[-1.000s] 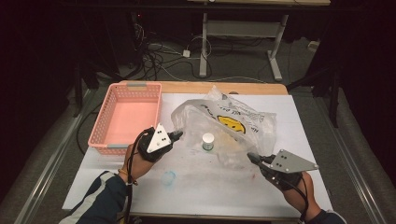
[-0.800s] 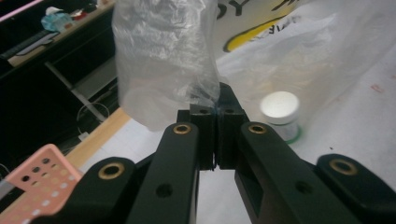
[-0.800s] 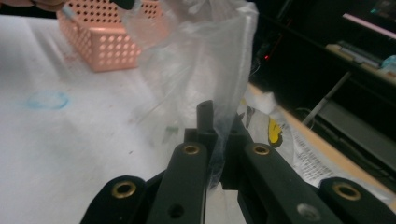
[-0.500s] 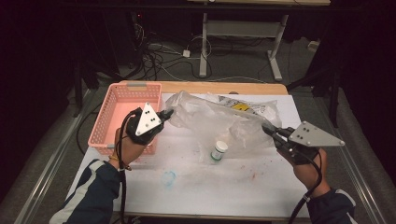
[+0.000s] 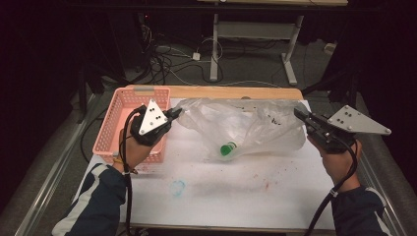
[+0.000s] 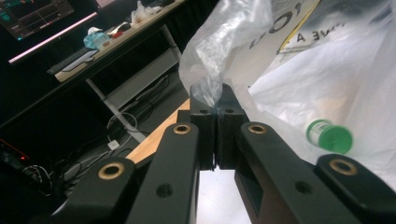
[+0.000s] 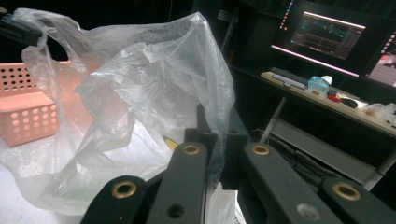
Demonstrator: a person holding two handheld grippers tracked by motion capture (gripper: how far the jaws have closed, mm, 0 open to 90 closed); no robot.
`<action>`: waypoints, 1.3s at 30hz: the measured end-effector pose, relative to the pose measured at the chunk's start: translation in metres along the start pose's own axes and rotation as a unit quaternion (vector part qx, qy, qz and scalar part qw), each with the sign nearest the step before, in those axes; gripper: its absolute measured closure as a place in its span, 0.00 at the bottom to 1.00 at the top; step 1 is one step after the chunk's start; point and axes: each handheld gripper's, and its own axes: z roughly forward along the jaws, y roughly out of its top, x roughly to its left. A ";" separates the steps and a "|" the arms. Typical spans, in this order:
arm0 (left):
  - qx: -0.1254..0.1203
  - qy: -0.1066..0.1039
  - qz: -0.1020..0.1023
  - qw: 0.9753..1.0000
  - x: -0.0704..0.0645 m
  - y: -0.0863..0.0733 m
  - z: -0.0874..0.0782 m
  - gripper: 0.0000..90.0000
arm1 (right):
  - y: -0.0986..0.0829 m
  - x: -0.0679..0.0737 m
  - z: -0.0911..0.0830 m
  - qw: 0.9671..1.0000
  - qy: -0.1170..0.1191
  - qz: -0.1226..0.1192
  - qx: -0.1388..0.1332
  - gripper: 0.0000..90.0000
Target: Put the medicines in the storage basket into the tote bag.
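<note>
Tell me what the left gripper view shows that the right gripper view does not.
Left gripper view alone: a small bottle with a green cap lying inside the bag, and black print with a yellow stripe on the plastic. Right gripper view alone: the pink perforated basket behind the bag. Both share the clear plastic bag, each with its own tool, left tool and right tool, shut on an edge of it, plus a background desk with a lit monitor.

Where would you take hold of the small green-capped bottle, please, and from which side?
Grip the bottle across its cylindrical body, behind the green cap. It lies on its side at the bag's sagging bottom while both tongs pinch the bag's corners, left and right. Film wraps it, so probably come through whichever side is the bag's opening; the pictures don't show which.
</note>
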 end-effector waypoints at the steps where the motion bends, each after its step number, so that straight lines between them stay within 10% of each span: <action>1: -0.004 -0.001 -0.003 1.000 0.000 0.000 -0.001 0.96 | -0.001 -0.001 0.001 1.000 0.000 0.002 0.000 1.00; 13: -0.042 0.003 -0.013 0.999 0.004 0.008 -0.022 0.96 | 0.001 0.000 0.013 1.000 0.004 0.003 -0.005 1.00; 24: -0.077 -0.057 -0.040 0.995 -0.001 0.006 0.031 0.95 | -0.013 -0.010 0.049 0.999 -0.019 0.024 0.018 1.00; 39: -0.080 -0.041 -0.037 0.995 -0.013 0.020 0.071 0.95 | -0.031 -0.028 0.078 0.997 -0.050 0.030 0.054 1.00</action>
